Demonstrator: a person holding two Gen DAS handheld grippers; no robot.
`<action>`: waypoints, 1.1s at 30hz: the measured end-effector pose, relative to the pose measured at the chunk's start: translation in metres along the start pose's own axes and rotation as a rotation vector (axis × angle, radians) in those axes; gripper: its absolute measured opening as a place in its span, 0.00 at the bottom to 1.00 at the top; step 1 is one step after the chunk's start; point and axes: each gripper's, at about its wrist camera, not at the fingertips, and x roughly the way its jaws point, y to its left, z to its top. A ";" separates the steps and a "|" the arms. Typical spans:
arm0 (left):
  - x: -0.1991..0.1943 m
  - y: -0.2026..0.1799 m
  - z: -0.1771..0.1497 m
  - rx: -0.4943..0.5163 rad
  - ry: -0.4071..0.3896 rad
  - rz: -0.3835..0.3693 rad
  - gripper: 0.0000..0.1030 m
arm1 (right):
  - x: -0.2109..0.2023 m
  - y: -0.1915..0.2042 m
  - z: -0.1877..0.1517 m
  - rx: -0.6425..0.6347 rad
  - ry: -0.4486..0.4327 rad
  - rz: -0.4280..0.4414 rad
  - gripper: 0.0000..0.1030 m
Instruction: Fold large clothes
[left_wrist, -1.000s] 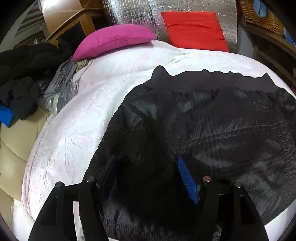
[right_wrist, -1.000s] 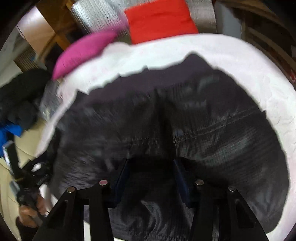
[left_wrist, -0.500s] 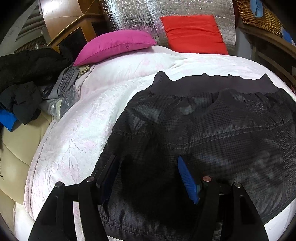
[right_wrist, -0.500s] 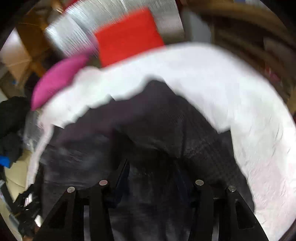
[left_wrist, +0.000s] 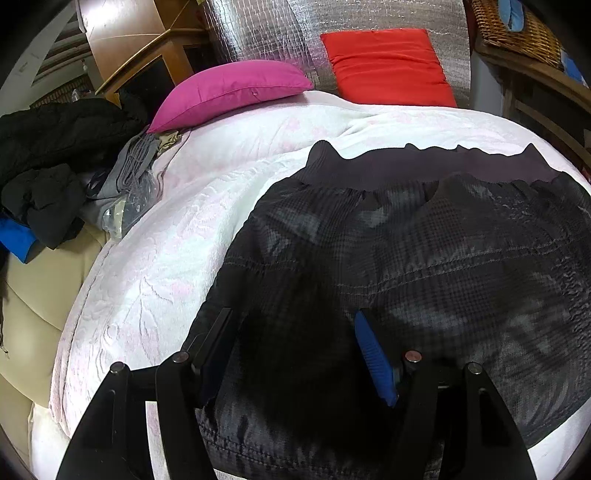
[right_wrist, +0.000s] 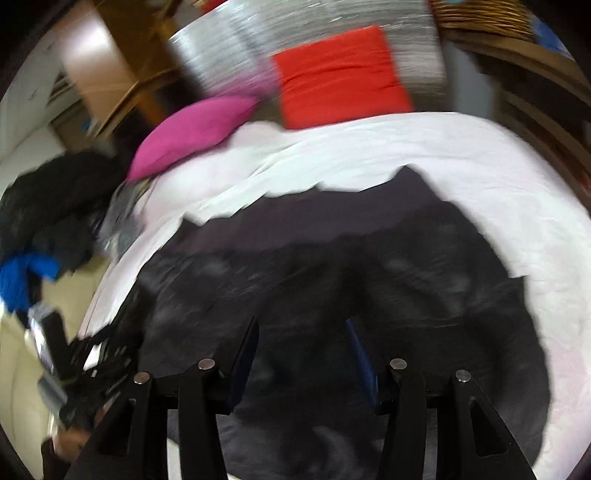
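The right wrist view is motion-blurred. The dark garment (left_wrist: 424, 266) lies spread on the white bed (left_wrist: 207, 221), near hem cut off. Left gripper (left_wrist: 295, 350) and right gripper (right_wrist: 303, 350) hover over it, fingers wide, empty.

A home bedroom: a bed with a white embossed bedspread (left_wrist: 177, 236) fills the view. At 12 o'clock lie a magenta pillow (left_wrist: 229, 92) and red cushion (left_wrist: 388, 66); at 9 o'clock, heaped clothes (left_wrist: 55, 166)
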 end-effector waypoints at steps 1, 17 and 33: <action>0.000 0.000 0.000 0.003 -0.001 0.002 0.65 | 0.007 0.006 -0.004 -0.011 0.031 0.011 0.51; -0.012 0.015 0.007 -0.018 -0.049 0.023 0.68 | -0.019 -0.034 -0.001 0.050 -0.022 -0.035 0.51; 0.011 0.040 0.012 -0.079 0.039 -0.031 0.74 | -0.026 -0.090 -0.003 0.161 0.051 0.003 0.52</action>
